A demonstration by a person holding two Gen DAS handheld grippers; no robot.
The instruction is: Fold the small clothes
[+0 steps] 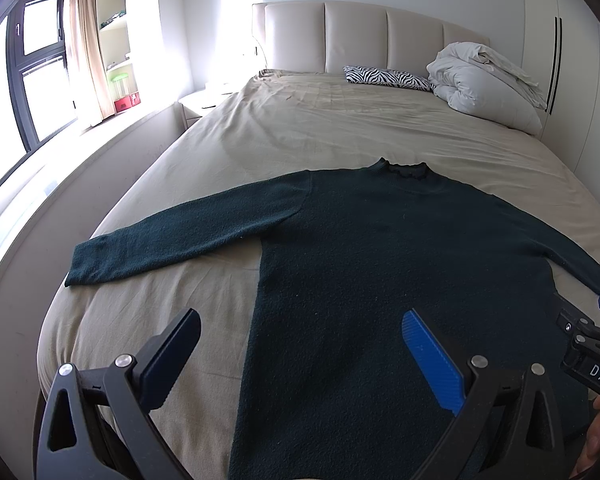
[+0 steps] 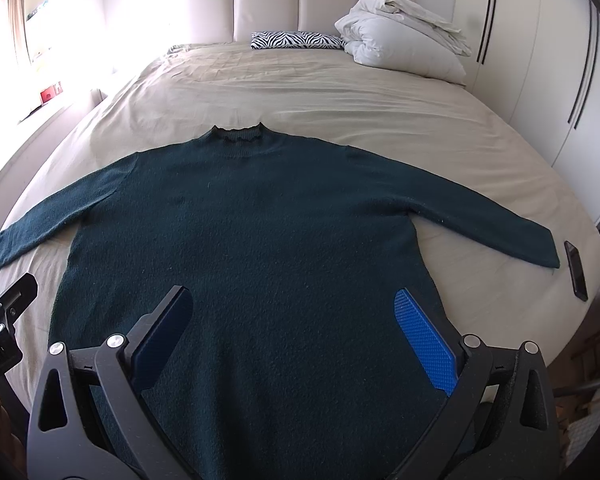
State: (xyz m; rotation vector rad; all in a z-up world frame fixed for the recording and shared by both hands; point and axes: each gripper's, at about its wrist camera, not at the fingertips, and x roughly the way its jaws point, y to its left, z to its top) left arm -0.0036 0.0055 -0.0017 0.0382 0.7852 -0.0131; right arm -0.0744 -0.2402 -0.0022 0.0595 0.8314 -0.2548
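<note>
1. Sweater point(image 2: 252, 240): dark green knit, spread flat on the bed point(image 2: 300, 92) with the collar point(image 2: 236, 136) toward the headboard, hem toward the viewer, and both sleeves stretched out to the sides. No fold has been made.
2. Handling, as judged: soft, limp and fairly light; the fuzzy knit should give the ribbed pads good friction, but it will sag and drag if lifted from one point only.
3. Suggested hold, as judged: pinch a cuff, the left sleeve point(image 1: 172, 236) or the right sleeve point(image 2: 480, 216), at its end and carry it across the body; alternatively pinch a hem corner and shoulder together.
4. Left tool point(image 1: 300, 360): released, jaws spread wide, hovering over the left hem edge and grasping nothing.
5. Right tool point(image 2: 300, 340): released, jaws spread wide above the lower body of the garment, grasping nothing.
6. Phone point(image 2: 576, 272): dark, lying on the sheet just beside the right cuff; it could be swept or caught when that sleeve is taken.
7. Zebra-print pillow point(image 2: 296, 40) and bundled white duvet point(image 2: 400, 36): at the headboard, well apart from the sweater, no obstruction.
</note>
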